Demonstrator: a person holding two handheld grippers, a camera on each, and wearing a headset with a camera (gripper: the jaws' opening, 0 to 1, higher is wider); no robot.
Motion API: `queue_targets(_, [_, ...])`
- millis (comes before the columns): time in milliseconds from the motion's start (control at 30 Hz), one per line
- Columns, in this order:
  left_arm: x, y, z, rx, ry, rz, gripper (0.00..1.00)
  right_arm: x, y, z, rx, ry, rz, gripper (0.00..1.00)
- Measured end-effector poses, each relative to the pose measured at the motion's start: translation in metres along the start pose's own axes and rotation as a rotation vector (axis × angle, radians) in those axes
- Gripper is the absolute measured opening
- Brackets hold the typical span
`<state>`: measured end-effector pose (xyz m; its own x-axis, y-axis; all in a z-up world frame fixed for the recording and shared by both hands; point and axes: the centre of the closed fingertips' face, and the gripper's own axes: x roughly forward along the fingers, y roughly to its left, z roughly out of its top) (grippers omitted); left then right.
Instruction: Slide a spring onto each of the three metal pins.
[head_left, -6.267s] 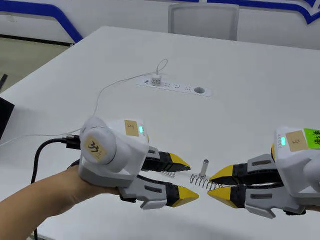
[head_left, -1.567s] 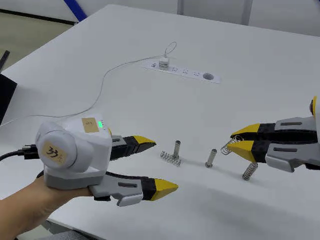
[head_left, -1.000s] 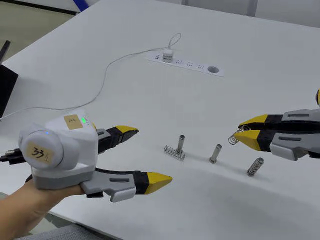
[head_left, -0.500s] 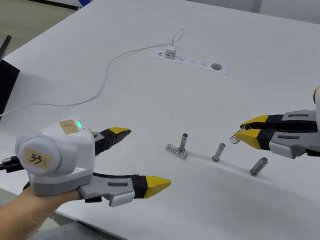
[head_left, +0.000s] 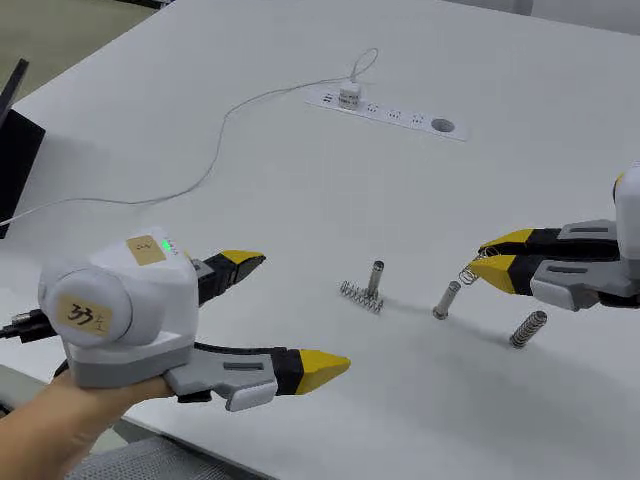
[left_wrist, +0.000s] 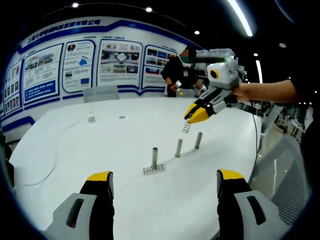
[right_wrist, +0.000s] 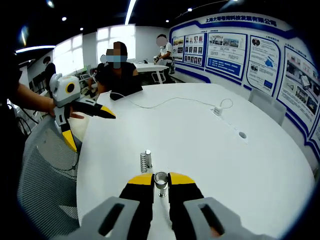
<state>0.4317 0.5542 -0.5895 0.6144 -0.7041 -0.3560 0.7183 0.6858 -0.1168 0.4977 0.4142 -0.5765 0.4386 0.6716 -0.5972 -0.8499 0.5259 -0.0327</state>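
Three metal pins stand in a row on the white table (head_left: 300, 190). The left pin (head_left: 375, 277) is bare, and a loose spring (head_left: 360, 296) lies at its foot. Nothing is on the middle pin (head_left: 446, 299). The right pin (head_left: 527, 329) wears a spring. My right gripper (head_left: 482, 264) is shut on another spring (head_left: 467, 274), held just above and to the right of the middle pin; that spring (right_wrist: 161, 179) sits end-on between the closed tips. My left gripper (head_left: 290, 313) hovers open, left of the pins, with nothing in it.
A white power strip (head_left: 385, 108) with a plugged charger and a trailing cable (head_left: 220, 150) lies at the back. A dark screen (head_left: 15, 120) stands off the left edge. People sit at a far table (right_wrist: 120, 65). A mesh chair (right_wrist: 40, 170) is by the near edge.
The right gripper lifted a spring off the table and has brought it lower and closer to the middle pin. The left gripper stays open, nearly still. The head camera shifted.
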Motion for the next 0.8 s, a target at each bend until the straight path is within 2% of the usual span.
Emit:
queue_targets(167, [0.0, 0.003, -0.002, -0.017, 0.006, 0.007, 0.87, 0.008, -0.002, -0.01, -0.013, 0.04, -0.005, 0.11])
queue_targets(367, [0.0, 0.004, -0.002, -0.029, 0.003, 0.008, 0.87, 0.013, -0.003, -0.011, 0.012, 0.036, -0.003, 0.11])
queue_targets(500, [-0.001, 0.003, 0.0, -0.053, -0.012, 0.001, 0.87, 0.018, -0.003, -0.015, 0.01, 0.054, 0.0, 0.11])
queue_targets(800, [0.001, 0.004, -0.002, -0.063, -0.004, 0.001, 0.87, 0.027, -0.001, -0.023, 0.0, 0.087, 0.005, 0.11])
